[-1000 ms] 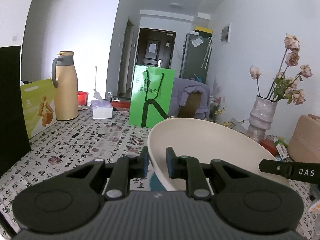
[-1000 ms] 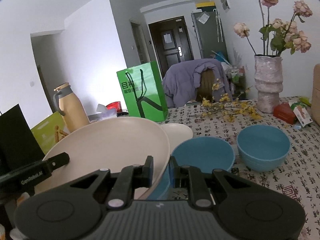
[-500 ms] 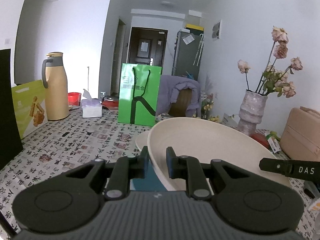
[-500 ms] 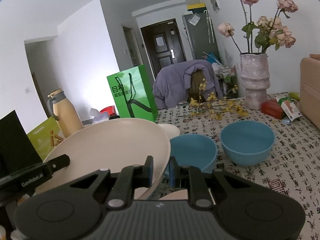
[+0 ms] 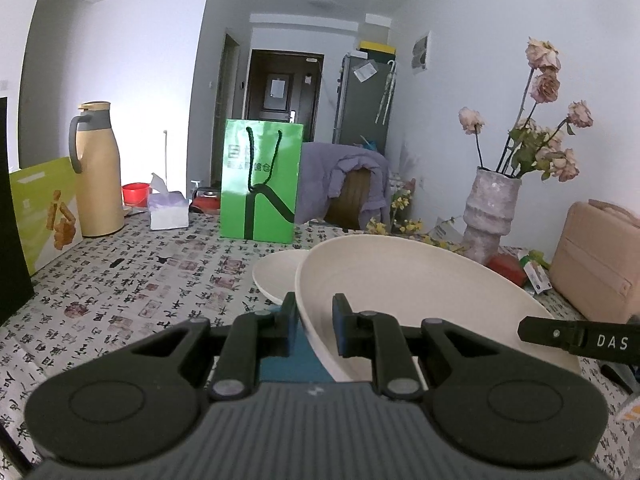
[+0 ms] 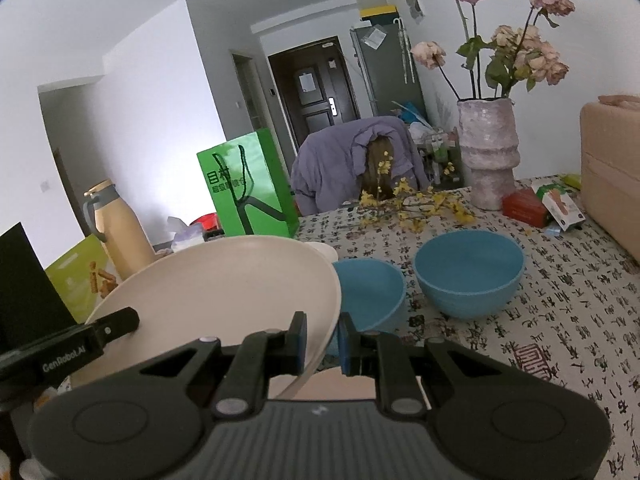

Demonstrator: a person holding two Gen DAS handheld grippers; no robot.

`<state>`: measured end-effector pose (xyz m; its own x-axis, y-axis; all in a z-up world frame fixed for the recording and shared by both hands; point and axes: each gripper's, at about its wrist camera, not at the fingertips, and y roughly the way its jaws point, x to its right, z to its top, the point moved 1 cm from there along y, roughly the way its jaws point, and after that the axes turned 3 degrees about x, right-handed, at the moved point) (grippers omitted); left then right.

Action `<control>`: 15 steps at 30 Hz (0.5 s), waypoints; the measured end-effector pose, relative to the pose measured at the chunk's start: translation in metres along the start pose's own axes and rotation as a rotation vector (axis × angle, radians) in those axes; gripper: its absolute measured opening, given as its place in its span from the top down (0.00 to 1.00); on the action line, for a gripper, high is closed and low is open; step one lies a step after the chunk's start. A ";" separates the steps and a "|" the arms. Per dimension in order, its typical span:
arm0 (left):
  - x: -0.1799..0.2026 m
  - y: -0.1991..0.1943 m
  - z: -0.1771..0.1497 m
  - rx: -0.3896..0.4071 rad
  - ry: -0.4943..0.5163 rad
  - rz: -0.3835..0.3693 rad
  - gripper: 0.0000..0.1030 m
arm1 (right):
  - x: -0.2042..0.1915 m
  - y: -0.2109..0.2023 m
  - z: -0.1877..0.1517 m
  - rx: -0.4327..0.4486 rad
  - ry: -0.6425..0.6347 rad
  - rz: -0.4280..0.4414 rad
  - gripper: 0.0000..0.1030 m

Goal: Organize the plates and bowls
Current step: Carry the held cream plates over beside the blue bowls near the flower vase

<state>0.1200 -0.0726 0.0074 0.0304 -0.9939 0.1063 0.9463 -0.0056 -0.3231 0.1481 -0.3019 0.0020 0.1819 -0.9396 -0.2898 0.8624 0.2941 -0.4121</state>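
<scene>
Cream plate (image 5: 420, 280): both hand-held grippers, left (image 5: 314, 322) and right (image 6: 322, 338), clamp opposite rims; lower level onto smaller plate (image 5: 276, 276).

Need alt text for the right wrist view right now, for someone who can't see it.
The right tongs pinch the near rim of a large cream plate held tilted above a patterned tablecloth. Two blue bowls sit just beyond it, with a green bag and flower vase behind.
</scene>
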 end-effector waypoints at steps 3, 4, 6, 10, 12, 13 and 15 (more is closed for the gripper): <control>0.003 0.000 -0.002 -0.002 0.004 -0.004 0.83 | 0.004 -0.001 -0.002 -0.002 0.004 -0.004 0.85; 0.004 0.000 -0.003 -0.002 0.007 -0.006 0.83 | 0.005 -0.002 -0.003 -0.002 0.004 -0.005 0.85; 0.006 0.000 -0.004 -0.005 0.009 -0.009 0.83 | 0.007 -0.003 -0.005 -0.003 0.007 -0.008 0.85; 0.010 0.000 -0.007 -0.009 0.013 -0.015 0.83 | 0.010 -0.005 -0.007 -0.004 0.010 -0.015 0.85; 0.012 0.001 -0.009 -0.011 0.016 -0.020 0.83 | 0.012 -0.006 -0.008 -0.005 0.014 -0.019 0.85; 0.013 0.001 -0.010 -0.012 0.018 -0.022 0.83 | 0.013 -0.007 -0.009 -0.006 0.015 -0.021 0.85; 0.015 0.001 -0.011 -0.014 0.018 -0.027 0.83 | 0.015 -0.008 -0.010 -0.006 0.017 -0.026 0.85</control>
<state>0.1174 -0.0886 -0.0019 -0.0010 -0.9952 0.0982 0.9421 -0.0339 -0.3337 0.1390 -0.3163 -0.0079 0.1515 -0.9438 -0.2936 0.8636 0.2709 -0.4252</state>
